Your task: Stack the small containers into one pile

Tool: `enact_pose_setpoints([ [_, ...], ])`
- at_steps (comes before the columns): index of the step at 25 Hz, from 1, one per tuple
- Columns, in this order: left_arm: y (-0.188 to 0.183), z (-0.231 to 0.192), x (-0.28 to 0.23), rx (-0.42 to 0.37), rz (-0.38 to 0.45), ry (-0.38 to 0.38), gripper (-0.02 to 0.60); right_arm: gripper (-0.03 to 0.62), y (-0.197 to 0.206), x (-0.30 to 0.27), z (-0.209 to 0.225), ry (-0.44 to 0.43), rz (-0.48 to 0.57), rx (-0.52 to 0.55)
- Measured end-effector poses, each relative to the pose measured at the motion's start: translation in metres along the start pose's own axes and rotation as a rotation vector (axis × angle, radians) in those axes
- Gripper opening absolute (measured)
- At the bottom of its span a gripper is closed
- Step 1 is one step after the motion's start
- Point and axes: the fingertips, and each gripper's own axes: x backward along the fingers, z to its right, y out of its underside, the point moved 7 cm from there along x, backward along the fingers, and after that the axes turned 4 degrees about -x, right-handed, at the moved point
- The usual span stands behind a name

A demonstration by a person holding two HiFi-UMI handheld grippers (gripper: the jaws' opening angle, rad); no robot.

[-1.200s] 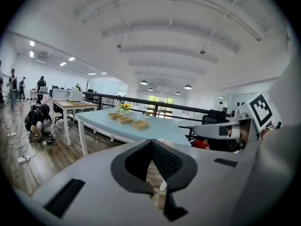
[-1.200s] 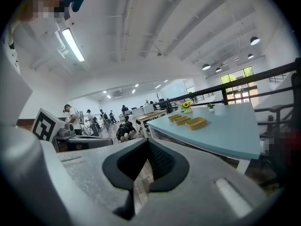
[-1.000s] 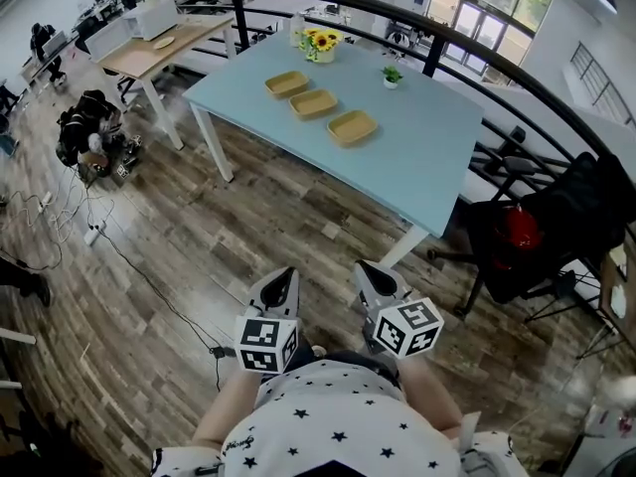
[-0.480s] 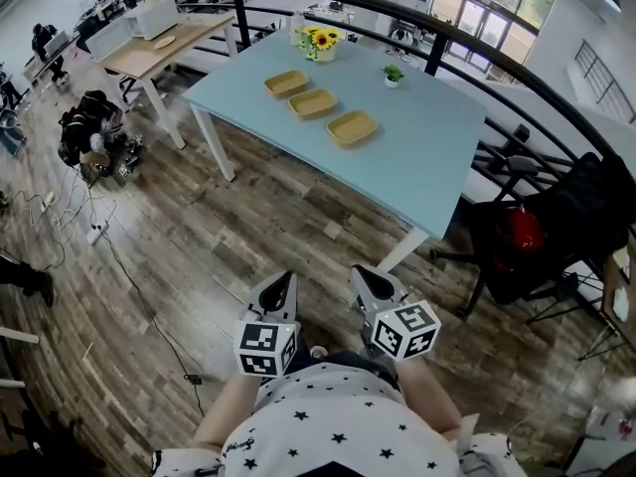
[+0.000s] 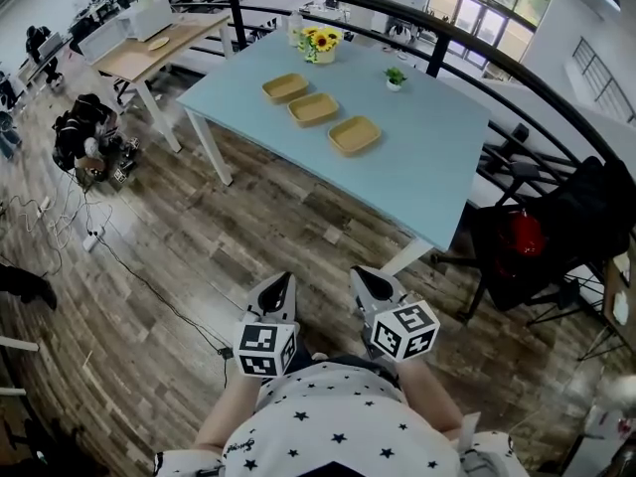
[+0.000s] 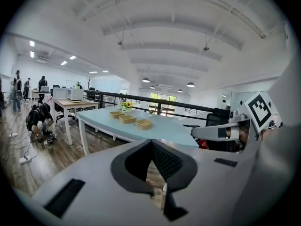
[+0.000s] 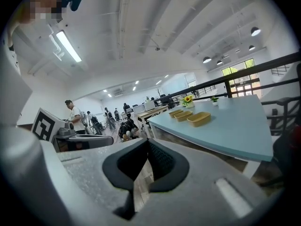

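Observation:
Three small tan containers lie in a row on the light blue table (image 5: pixel 427 167): the far one (image 5: pixel 285 87), the middle one (image 5: pixel 313 108) and the near one (image 5: pixel 355 134). They also show in the left gripper view as a row of containers (image 6: pixel 128 119) and in the right gripper view as a row (image 7: pixel 187 116). My left gripper (image 5: pixel 283 280) and right gripper (image 5: pixel 359 274) are held close to my body, over the wooden floor, well short of the table. Both are shut with nothing between the jaws.
A vase of sunflowers (image 5: pixel 319 44) and a small potted plant (image 5: pixel 396 78) stand on the table's far side. A black railing (image 5: pixel 467 43) curves behind it. A wooden desk (image 5: pixel 159 43) stands at the left, a dark chair with a red item (image 5: pixel 527 237) at the right. Cables and bags lie on the floor (image 5: pixel 84 142).
The table and containers have shifted slightly lower and nearer in the head view as I move toward them. Both grippers keep their place before my body and stay shut.

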Motion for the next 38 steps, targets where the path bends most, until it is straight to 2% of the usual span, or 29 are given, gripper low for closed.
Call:
enact_pose_setpoints([
  [9, -0.019, -0.053, -0.051, 0.006, -0.017, 0.013, 0.003, 0.005, -0.027, -0.062, 0.018, 0.019, 0.001, -0.004],
  [25, -0.087, -0.163, -0.147, -0.038, -0.05, 0.086, 0.003, 0.006, -0.099, -0.189, 0.038, 0.086, 0.029, 0.0],
  [32, -0.108, -0.191, -0.181, -0.054, -0.046, 0.142, 0.006, 0.058, -0.114, -0.222, 0.048, 0.131, 0.023, 0.005],
  [33, -0.11, -0.194, -0.185, -0.057, -0.046, 0.151, 0.03, 0.07, -0.116, -0.226, 0.05, 0.136, 0.021, 0.003],
  [34, -0.112, -0.198, -0.189, -0.061, -0.048, 0.161, 0.083, 0.082, -0.118, -0.231, 0.051, 0.142, 0.021, 0.001],
  [38, -0.119, -0.215, -0.203, -0.077, -0.05, 0.184, 0.109, 0.132, -0.123, -0.251, 0.056, 0.158, 0.023, -0.012],
])
